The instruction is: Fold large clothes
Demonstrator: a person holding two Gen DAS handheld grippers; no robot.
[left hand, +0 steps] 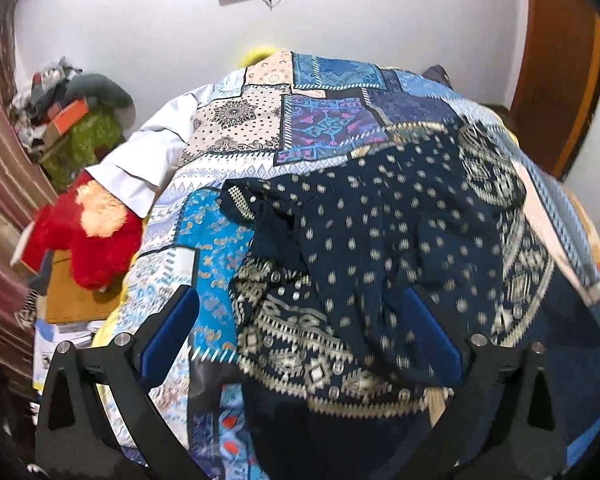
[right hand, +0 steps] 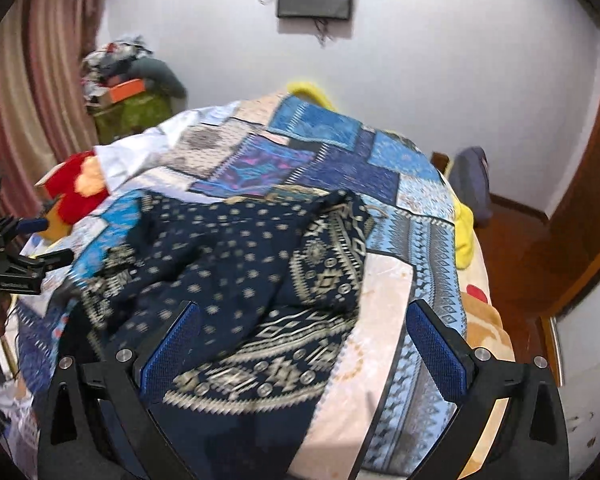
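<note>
Left wrist view: left gripper (left hand: 300, 316) and right gripper (right hand: 304, 328) hang spread wide and empty above the navy garment (left hand: 380, 240), rumpled near the bed's (right hand: 388, 344) front edge, probably to pick corners

Navy garment (left hand: 380, 240) motion-blurred; near hem cut off at bottom edge.

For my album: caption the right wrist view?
Open right hand-held gripper above crumpled navy patterned garment on blue patchwork bedspread.

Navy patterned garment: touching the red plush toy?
Apart. Left wrist view shows the navy patterned garment separated from the red plush toy by a strip of blue patchwork bedspread.
</note>
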